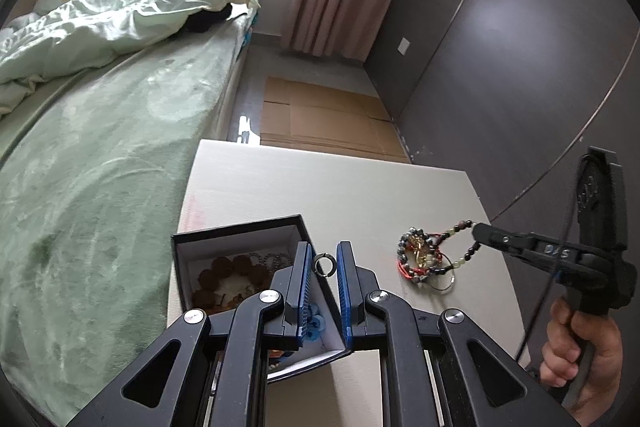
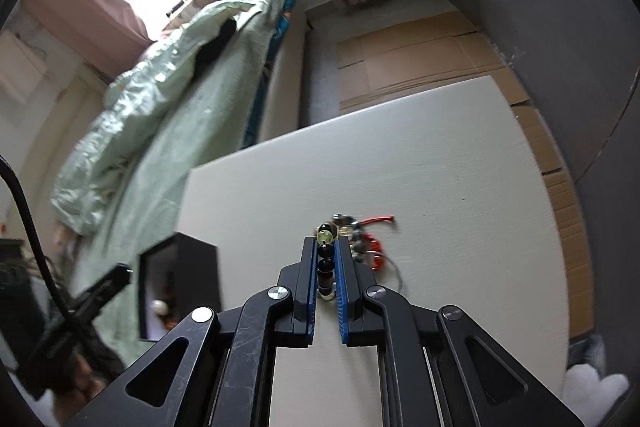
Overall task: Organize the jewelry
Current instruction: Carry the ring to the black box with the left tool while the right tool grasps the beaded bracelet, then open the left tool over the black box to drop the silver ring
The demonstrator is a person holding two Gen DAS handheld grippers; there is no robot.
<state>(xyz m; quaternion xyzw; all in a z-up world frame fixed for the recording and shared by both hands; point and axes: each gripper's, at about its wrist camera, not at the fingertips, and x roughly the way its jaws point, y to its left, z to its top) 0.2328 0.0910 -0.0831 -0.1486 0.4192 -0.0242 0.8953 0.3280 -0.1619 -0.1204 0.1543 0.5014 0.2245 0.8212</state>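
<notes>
My left gripper [image 1: 323,259] is shut on a small silver ring [image 1: 324,265], held over the right corner of a black jewelry box [image 1: 240,227]. The box is white inside and holds a brown beaded bracelet [image 1: 228,275] and other pieces. A pile of tangled bracelets [image 1: 420,255] lies on the white tabletop [image 1: 320,187] to the right. My right gripper [image 2: 325,247] is shut on a beaded bracelet [image 2: 325,269] of dark and pale green beads. The strand stretches up from the pile [image 2: 366,245]. From the left wrist view, the right gripper [image 1: 478,229] pinches that strand [image 1: 464,227].
A bed with a green blanket [image 1: 100,167] runs along the table's left side. Flattened cardboard [image 1: 320,115] lies on the floor beyond the table, and a grey wall [image 1: 500,67] stands to the right. A person's hand [image 1: 580,355] grips the right tool's handle.
</notes>
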